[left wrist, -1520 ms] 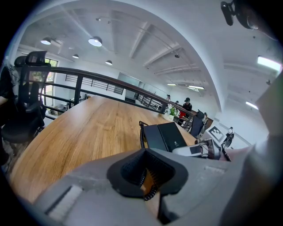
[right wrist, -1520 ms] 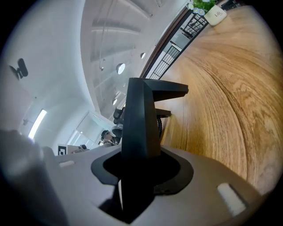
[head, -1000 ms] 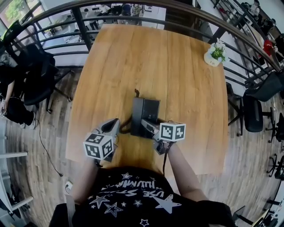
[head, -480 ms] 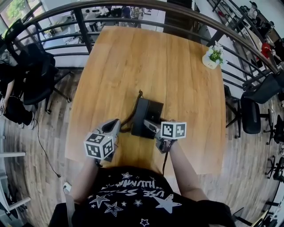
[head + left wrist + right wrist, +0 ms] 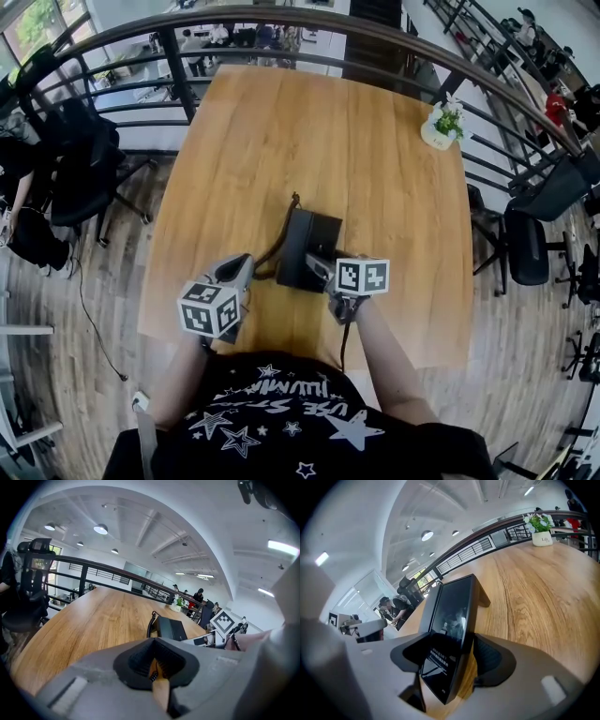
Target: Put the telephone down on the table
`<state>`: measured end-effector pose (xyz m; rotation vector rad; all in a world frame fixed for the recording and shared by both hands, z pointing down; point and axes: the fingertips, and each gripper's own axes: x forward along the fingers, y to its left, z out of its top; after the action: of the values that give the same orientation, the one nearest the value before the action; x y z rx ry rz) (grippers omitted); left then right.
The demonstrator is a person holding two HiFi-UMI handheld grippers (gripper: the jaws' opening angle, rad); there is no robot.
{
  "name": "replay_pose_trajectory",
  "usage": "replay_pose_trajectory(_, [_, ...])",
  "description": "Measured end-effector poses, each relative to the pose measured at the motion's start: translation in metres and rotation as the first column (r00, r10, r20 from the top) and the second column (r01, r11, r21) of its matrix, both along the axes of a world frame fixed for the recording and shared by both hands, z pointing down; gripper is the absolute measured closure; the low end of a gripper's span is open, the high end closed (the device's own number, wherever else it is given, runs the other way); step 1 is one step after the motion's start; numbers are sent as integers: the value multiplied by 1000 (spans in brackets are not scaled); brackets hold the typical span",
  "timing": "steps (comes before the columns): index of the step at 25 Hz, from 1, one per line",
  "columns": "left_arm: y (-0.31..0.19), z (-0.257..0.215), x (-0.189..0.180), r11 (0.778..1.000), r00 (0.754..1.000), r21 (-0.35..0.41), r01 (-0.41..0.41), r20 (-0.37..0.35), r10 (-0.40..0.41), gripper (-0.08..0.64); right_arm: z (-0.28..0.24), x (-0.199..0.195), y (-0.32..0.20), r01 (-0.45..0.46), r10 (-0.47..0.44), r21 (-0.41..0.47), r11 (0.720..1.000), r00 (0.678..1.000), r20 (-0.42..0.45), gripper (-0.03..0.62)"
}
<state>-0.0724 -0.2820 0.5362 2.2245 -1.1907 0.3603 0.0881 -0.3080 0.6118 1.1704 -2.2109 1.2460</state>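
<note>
Telephone (image 5: 452,606) on table (image 5: 375,141), btwn closing right gripper (image 5: 453,648) jaws.

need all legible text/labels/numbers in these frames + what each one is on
"Life": on the white plant pot, small, best reading.
"ILLUMIN" and "USE ST": on the person's black T-shirt, upside down in the head view, rest of the letters cut off; best reading.
White print low on the telephone: too blurred to read.
No numbers legible anywhere.

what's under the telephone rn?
Only the wooden table shows under the telephone; wood is visible below its near edge. Its own body covers the rest, so full contact cannot be confirmed.
</note>
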Motion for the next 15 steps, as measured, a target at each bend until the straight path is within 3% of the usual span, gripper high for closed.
replay_pose_trajectory(9, [37,-4,-1,1000,1000,5,19,-1,-19,557,-13,7,36,-14,14,51,999,1000,-10,333])
replay_pose_trajectory(15, [64,-9,8,999,999,1,49,-4,-49,557,-31,23,61,-23,23,111,994,1000,4,415])
